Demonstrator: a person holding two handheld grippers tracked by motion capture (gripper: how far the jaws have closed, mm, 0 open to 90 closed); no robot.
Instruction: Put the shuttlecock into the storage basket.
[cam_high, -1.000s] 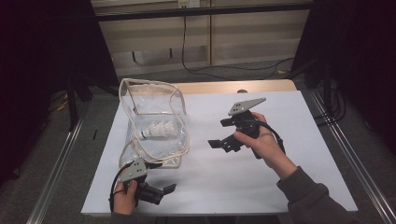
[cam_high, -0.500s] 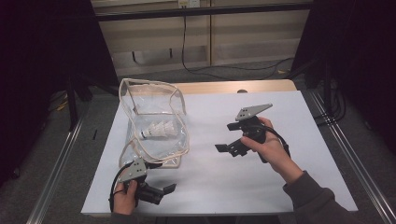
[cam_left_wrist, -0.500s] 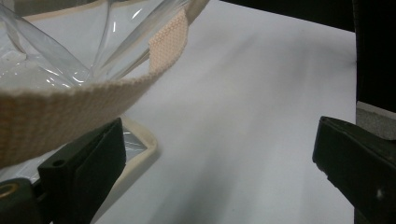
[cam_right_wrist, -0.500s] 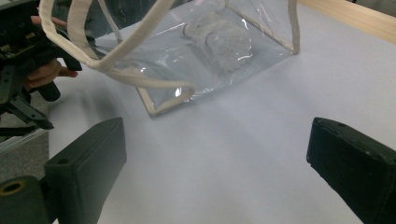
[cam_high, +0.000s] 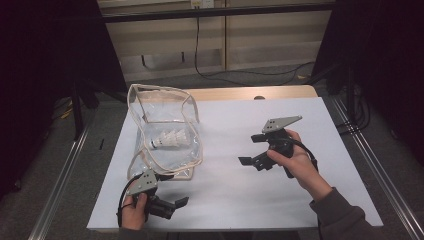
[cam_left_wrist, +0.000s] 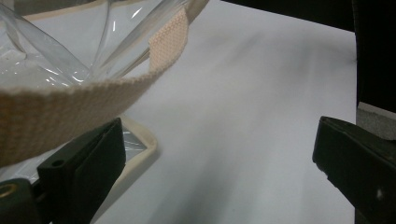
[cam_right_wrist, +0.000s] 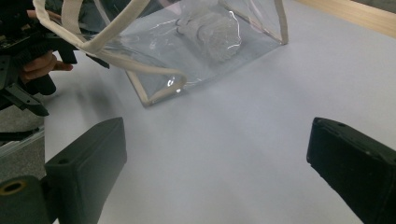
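From above, we see our left gripper (cam_high: 172, 204) low at the near edge of the sheet (cam_high: 235, 200), jaws spread and holding nothing, with the bag (cam_high: 165, 132) just beyond it and touching nothing of it that we can make out. The bag is clear with cream trim, standing open, and a shuttlecock (cam_high: 170, 140) lies inside it, well ahead of that gripper. Our right gripper (cam_high: 252, 155) hangs over the middle of the sheet, jaws spread and empty, pointing toward the bag, which sits well off its tips. Looking along our left gripper (cam_left_wrist: 219, 154), the jaws stand wide apart with bare sheet (cam_left_wrist: 243, 116) between them; a strap (cam_left_wrist: 70, 102) of the bag (cam_left_wrist: 56, 42) crosses just above the left-hand jaw, and we cannot tell whether it touches. A trimmed corner of the bag lies right beside that jaw. Looking along our right gripper (cam_right_wrist: 219, 154), the jaws are again wide, nothing between them but sheet (cam_right_wrist: 243, 140). The bag (cam_right_wrist: 201, 42) sits ahead and to the left of them, apart, and the left gripper (cam_right_wrist: 23, 60) shows beyond it at the far left.
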